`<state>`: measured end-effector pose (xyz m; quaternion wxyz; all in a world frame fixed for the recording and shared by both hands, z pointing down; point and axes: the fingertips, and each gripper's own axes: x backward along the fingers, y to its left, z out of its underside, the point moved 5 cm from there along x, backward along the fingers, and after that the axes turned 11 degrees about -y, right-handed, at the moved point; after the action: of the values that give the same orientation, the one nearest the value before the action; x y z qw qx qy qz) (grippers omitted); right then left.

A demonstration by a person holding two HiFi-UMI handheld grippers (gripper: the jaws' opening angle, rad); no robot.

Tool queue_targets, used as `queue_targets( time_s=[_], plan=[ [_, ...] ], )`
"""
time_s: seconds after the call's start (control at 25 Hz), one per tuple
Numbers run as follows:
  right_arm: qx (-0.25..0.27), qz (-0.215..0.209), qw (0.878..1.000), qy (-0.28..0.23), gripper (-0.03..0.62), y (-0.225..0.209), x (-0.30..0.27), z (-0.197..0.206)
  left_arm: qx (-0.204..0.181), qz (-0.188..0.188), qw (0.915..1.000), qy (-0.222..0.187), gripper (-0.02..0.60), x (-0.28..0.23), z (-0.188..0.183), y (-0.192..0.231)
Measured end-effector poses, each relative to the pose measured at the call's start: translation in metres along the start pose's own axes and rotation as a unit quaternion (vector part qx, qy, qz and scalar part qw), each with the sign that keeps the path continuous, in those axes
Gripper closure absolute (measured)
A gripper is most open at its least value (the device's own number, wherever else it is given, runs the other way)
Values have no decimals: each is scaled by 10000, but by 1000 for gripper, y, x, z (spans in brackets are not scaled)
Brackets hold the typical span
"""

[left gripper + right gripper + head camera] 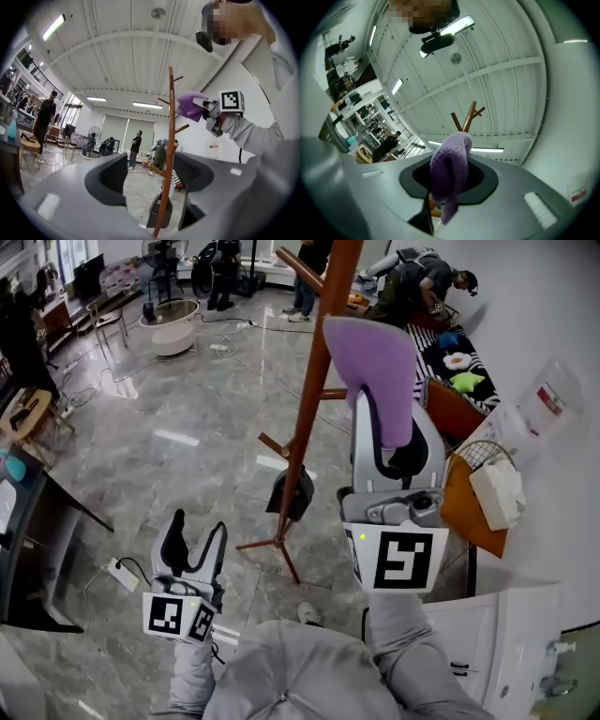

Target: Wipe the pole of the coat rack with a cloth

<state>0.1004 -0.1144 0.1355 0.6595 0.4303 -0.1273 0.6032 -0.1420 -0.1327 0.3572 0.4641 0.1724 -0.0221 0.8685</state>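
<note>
My right hand-held gripper [394, 442] clamps the soft, light purple cloth [373, 367] just beside the coat rack's slim wooden pole [312, 399]; my left hand-held gripper [199, 531] hangs low, jaws apart, empty; the rack looks tippy, so I judge gentle pressure best.

Head view steeply down; gripper views angled upward; all share coat rack [315, 381].

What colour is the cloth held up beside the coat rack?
Light purple; the cloth shows best in the head view.
</note>
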Motion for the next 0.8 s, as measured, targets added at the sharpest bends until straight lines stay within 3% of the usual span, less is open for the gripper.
queue_targets(
  time_s=[0.12, 0.24, 0.36, 0.52, 0.8],
  plan=[
    [712, -38, 9973, 166, 510, 11, -20, 5, -33, -224, 9997, -57, 244, -1, -1, 1],
    [1594, -246, 9840, 757, 510, 25, -31, 27, -48, -353, 9993, -60, 244, -2, 3, -2],
    [2081, -591, 9722, 899, 510, 40, -39, 47, -38, -456, 9989, -55, 244, 1, 6, -3],
    [2246, -842, 9630, 1227, 510, 51, -37, 70, -30, -594, 9982, -17, 244, 6, 8, 0],
    [2040, -1252, 9587, 1539, 510, 75, -19, 97, 33, -601, 9982, 38, 244, 10, 17, 0]
  ],
)
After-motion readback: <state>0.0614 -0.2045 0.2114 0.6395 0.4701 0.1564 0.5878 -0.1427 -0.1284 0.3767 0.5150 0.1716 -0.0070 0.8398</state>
